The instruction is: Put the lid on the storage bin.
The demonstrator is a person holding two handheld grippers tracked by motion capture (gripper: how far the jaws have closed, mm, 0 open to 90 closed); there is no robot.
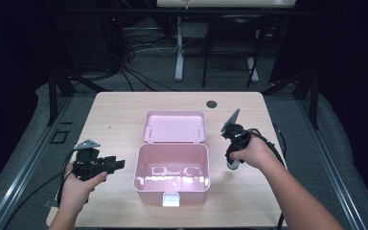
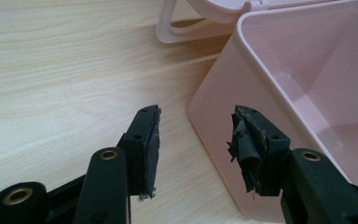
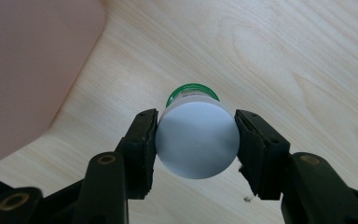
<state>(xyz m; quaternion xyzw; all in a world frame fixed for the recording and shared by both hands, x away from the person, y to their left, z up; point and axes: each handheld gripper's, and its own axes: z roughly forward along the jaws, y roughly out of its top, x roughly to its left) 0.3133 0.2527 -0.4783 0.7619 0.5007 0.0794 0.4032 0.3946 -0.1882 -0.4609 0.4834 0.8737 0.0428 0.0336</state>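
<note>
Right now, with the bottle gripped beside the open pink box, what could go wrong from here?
1. The right gripper holds the bottle by its smooth round white cap, with pads on two narrow spots; it could slip or swing loose.
2. The box wall rises between bottle and cavity; a low carry could knock the bottle against the rim.
3. The left gripper is open beside the box corner, not holding it, so a bump could shift the box.

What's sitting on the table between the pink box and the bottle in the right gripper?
Nothing: between the pink box and the bottle in the right gripper lies bare table, per the high view.
</note>
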